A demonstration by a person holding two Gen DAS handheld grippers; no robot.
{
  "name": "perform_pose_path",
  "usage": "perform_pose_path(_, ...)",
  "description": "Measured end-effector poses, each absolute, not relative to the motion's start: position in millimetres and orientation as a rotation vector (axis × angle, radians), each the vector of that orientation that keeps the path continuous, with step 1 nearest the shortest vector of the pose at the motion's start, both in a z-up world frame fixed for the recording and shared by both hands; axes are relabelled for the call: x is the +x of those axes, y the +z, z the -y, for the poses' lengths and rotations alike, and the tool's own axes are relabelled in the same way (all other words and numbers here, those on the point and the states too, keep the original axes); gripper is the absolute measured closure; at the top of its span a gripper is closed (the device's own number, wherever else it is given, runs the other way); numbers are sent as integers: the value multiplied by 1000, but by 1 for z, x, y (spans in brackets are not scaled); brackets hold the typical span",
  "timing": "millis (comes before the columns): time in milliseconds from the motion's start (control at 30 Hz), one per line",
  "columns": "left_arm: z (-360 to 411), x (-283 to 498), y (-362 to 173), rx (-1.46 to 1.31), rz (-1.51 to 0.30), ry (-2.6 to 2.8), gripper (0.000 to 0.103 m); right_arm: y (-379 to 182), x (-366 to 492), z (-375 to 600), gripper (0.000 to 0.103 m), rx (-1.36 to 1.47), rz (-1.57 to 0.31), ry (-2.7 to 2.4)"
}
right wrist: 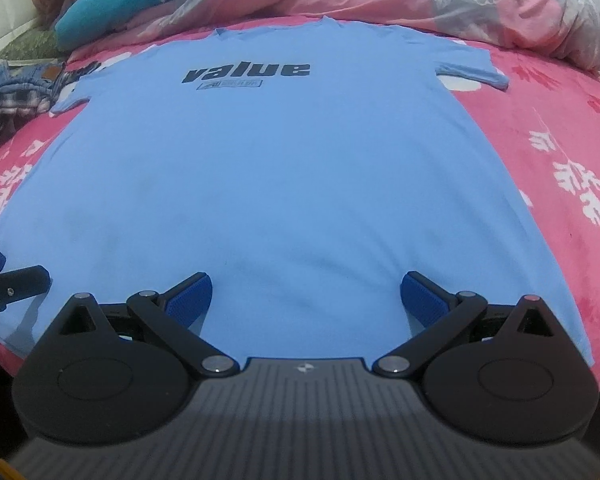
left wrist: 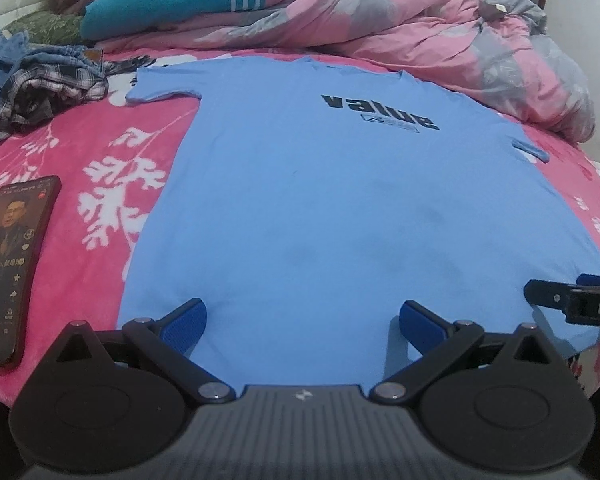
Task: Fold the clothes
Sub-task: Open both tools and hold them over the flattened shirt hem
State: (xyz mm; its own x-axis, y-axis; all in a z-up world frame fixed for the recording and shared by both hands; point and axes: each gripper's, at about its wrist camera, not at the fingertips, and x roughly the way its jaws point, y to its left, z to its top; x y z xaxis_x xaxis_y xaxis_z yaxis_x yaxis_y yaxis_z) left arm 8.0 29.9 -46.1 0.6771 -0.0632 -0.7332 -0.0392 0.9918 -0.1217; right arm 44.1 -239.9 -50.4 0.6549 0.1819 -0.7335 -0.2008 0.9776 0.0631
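Step in hand: start of the fold; the T-shirt (left wrist: 300, 184) lies flat, print up, nothing folded yet.
Left hand-held gripper (left wrist: 302, 322): jaws apart, holding nothing, poised over the hem's left part.
Right hand-held gripper (right wrist: 306, 294): jaws apart, empty, over the hem's right part; its tip shows at the left camera's right edge.
T-shirt location: directly ahead of both grippers on the bed (left wrist: 100, 168), hem nearest, collar farthest.
Next move (judgement): each gripper closes on the hem or a side edge, pinching both layers, then carries it toward the collar.
Counts: one T-shirt; two grippers; two sleeves; one phone (left wrist: 8, 264), left of the left gripper.
Beyond the shirt: one pink quilt (left wrist: 420, 28); one heap of unfolded clothes (left wrist: 40, 84), far left.
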Motion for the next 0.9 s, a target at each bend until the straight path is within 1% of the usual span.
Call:
perform_pose_path(633,-30,17,-45,-170,-870,20,0,-52,42,242,1,-21,-806,229)
perform_pose_path(833,-27,17,-46,-146,-878,28,0,-41,48,240,1,-50,-845,251)
perform_pose_path(900,-27,17,-45,-147,-880,28,0,-33,49,240,1,-48,-813,256)
